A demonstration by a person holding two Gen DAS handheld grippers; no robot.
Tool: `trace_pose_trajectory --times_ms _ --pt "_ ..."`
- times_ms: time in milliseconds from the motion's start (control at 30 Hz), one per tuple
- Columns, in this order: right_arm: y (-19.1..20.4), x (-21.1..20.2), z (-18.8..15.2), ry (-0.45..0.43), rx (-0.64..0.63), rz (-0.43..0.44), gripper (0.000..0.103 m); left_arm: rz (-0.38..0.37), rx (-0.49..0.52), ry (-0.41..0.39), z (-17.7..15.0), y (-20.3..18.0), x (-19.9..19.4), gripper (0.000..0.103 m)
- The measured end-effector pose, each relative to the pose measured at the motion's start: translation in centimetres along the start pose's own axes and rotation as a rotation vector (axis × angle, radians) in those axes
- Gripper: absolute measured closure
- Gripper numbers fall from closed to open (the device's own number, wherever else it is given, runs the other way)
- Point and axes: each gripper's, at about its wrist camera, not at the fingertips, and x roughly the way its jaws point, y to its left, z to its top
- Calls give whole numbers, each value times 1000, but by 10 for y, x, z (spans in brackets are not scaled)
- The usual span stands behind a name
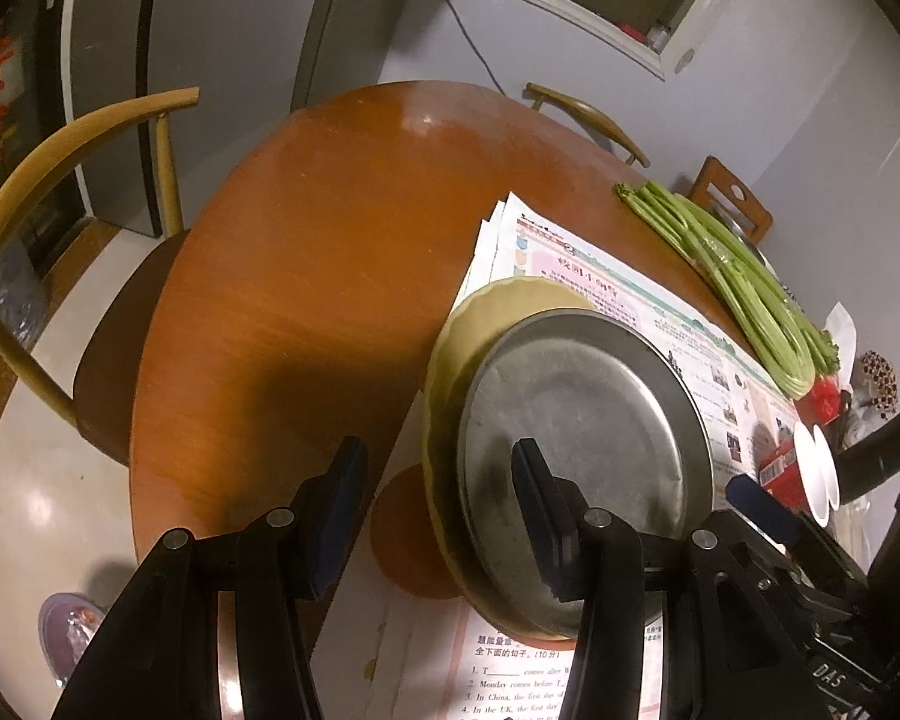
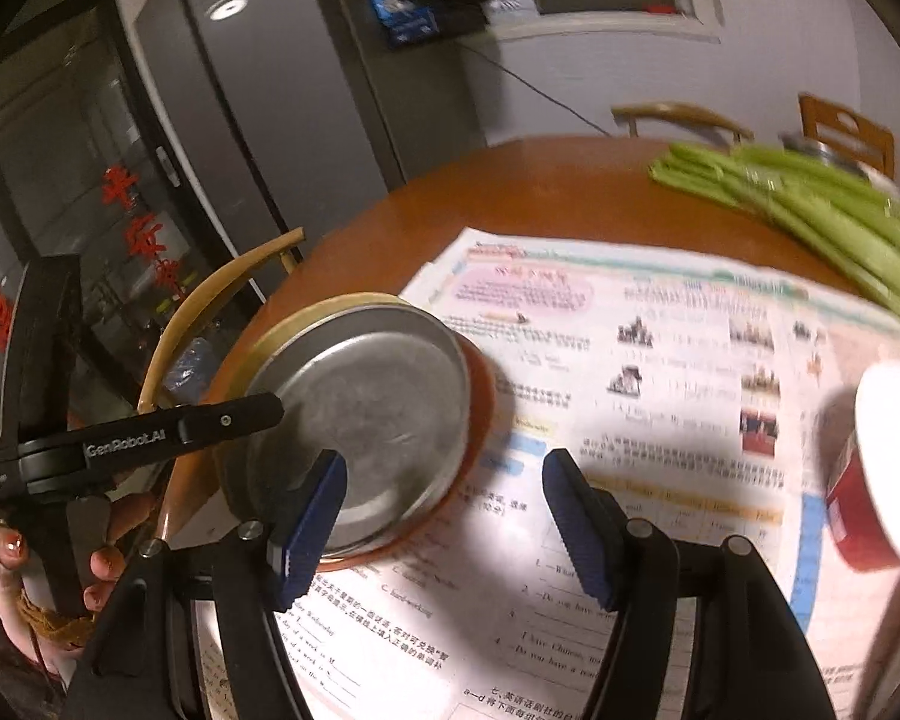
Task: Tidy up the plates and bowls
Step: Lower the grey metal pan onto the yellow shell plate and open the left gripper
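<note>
Claw on your left (image 1: 438, 516) stands partly open with nothing between its pads, straddling the near left rim of the stack: one finger over the bare counter (image 1: 282, 276), the other over the steel plate (image 1: 582, 438). Your right claw (image 2: 444, 516) gapes wider and is just as empty, its left finger in front of the steel plate's edge and its right finger over the papers (image 2: 660, 372).

That steel plate sits on a yellow plate (image 1: 450, 348), and an orange plate (image 2: 480, 414) appears to lie under both; the whole stack rests on loose papers close to the counter's curved edge, with a chair (image 1: 42, 192) just beyond.

Here is where it can go wrong for you. Metal on glazed plate looks slippery, so if you close on the steel rim alone, it may skate sideways rather than lift. If you push the stack instead of gripping it, the papers could slide with it toward the edge. Both claws crowd the same rim, so they may knock each other.

Off to your right, a red cup (image 2: 870, 480) lies on its side, and celery (image 1: 732, 276) stretches along the far papers; a wide swing of your right claw could catch either.
</note>
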Motion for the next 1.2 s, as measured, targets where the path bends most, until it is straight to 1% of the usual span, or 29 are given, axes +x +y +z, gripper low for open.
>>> trace_pose_trajectory --times_ms 67,100,200,267,367,433,500,567,733,900,1200 --pt "-2 5 0 11 5 -1 35 -6 11 5 0 -4 2 51" --pt "-2 8 -1 22 8 3 35 2 18 6 0 -6 3 51" --pt "0 21 -3 75 14 37 35 33 38 7 1 -11 5 51" --pt "4 26 -6 96 11 57 35 32 42 11 1 -14 6 51" --pt "10 32 -10 113 -5 83 35 33 54 17 -1 -19 7 51" --pt "14 33 -12 114 -19 91 35 45 68 19 -1 -25 9 51" --pt "15 33 -12 113 -27 81 35 55 86 20 -1 -32 9 51" --pt "11 32 -12 114 -20 90 35 27 94 29 0 -41 11 51" --pt "-6 27 -10 109 9 55 35 36 136 57 1 -63 20 51" --pt "-23 21 -9 109 22 24 35 18 170 76 1 -84 32 51" --pt "-50 6 -9 71 75 -3 35 14 224 101 2 -111 47 51"
